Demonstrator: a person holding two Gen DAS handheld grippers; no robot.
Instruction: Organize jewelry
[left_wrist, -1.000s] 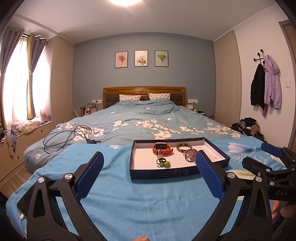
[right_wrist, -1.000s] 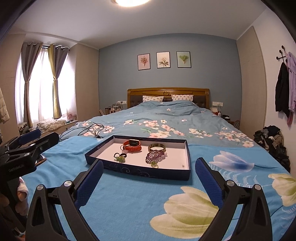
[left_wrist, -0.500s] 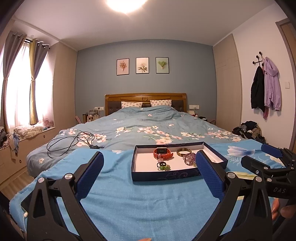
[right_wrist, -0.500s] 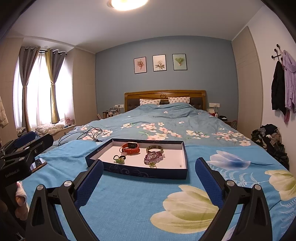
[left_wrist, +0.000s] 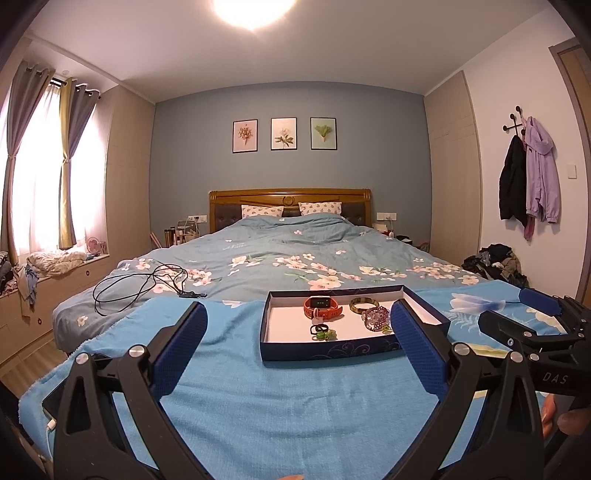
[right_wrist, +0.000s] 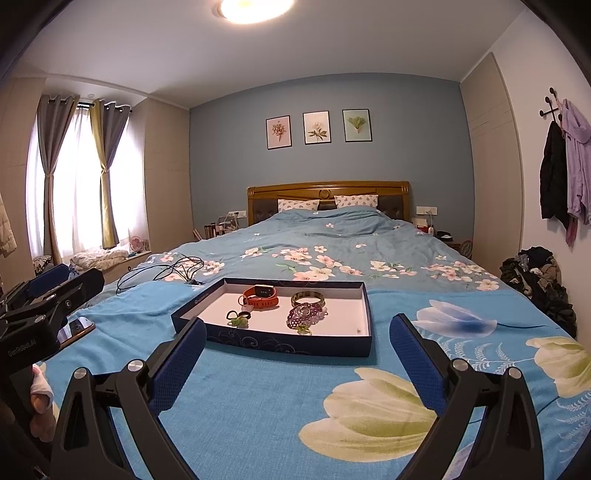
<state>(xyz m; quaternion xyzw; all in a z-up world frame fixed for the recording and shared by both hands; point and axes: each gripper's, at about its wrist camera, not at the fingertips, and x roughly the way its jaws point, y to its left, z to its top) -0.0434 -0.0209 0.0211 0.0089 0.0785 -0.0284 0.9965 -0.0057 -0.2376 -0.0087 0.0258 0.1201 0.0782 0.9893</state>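
A shallow dark-blue tray (right_wrist: 280, 341) lies on the blue blanket (right_wrist: 258, 406) at the foot of the bed (right_wrist: 332, 251), its long axis running across the bed. Inside, an orange watch (right_wrist: 260, 296) and a gold bangle (right_wrist: 307, 296) sit toward the far wall, a purple beaded bracelet (right_wrist: 304, 314) just before the bangle, and small dark rings with a green piece (right_wrist: 239, 318) near the front. Both the left gripper (left_wrist: 297, 350) and right gripper (right_wrist: 297, 350) hover short of the tray, jaws spread wide, holding nothing. A black cable (left_wrist: 147, 282) coils on the duvet, and a phone (right_wrist: 75, 328) lies on the blanket left of the tray.
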